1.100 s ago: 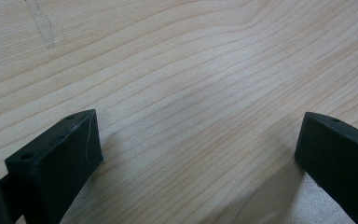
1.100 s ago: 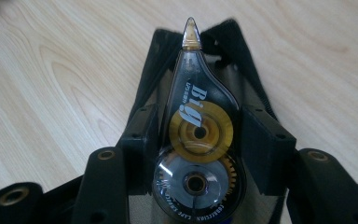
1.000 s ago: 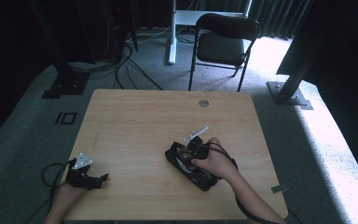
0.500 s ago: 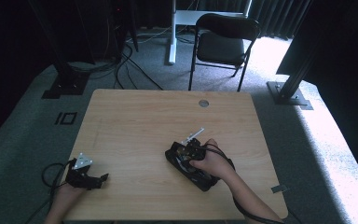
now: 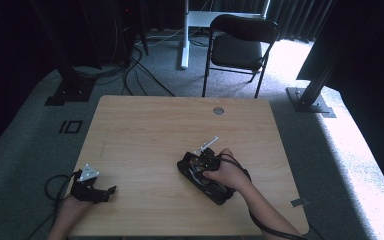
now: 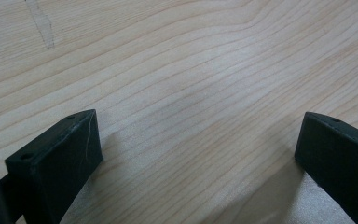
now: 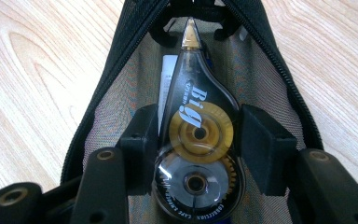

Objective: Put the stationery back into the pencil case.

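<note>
Your right claw (image 7: 196,140) is half closed on a correction tape dispenser (image 7: 196,135), one pad pressed to each flank of its clear, teardrop-shaped body; the dispenser's gold tip points straight ahead of the claw. Dispenser and claw both sit inside an open black mesh pencil case (image 7: 121,88), whose zipped edges run up either side of the claw and meet just beyond the tip, so the case walls hem the claw in left and right. A white slip (image 7: 167,79) lies in the case, touching the dispenser's left flank. In the high view the case (image 5: 190,169) rests on the tabletop (image 5: 145,130) under your right hand (image 5: 225,172), with a small white stick-like item (image 5: 207,145) just past its far end; what it is cannot be made out. Your left claw (image 6: 200,154) stands wide open on bare wood, holding nothing, well apart from the case. Beyond the tabletop: a black folding chair (image 5: 240,47) and floor cables (image 5: 130,65).
</note>
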Available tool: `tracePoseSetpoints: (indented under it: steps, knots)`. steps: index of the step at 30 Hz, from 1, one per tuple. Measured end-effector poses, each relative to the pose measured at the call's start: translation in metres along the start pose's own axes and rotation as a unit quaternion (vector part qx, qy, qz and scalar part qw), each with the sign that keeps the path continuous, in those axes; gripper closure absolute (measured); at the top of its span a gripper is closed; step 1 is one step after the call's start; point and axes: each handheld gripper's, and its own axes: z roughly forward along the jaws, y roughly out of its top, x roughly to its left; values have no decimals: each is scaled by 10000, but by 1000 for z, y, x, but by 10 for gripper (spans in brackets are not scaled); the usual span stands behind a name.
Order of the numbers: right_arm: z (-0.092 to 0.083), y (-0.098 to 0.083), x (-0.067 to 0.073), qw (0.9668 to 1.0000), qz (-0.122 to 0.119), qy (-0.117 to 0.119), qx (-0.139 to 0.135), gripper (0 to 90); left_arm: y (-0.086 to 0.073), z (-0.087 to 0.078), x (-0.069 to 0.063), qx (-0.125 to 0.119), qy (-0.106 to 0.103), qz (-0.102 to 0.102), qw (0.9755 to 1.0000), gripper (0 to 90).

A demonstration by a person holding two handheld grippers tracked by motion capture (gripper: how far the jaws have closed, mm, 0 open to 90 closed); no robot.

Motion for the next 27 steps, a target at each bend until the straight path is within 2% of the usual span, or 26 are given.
tracePoseSetpoints:
  steps: [5,12,17,27]
  knots:
    - [1,0,0,10000,8,37,37,482,0,0,0,2,2,1,10000,6]
    - [-6,2,-1,10000,-10,16,-73,482,0,0,0,2,3,6,10000,6]
    - [-13,5,0,9998,21,77,-202,482,0,0,0,2,2,3,10000,6]
    - [-37,11,3,9978,-48,211,-629,454,0,0,0,-12,7,-1,10000,6]
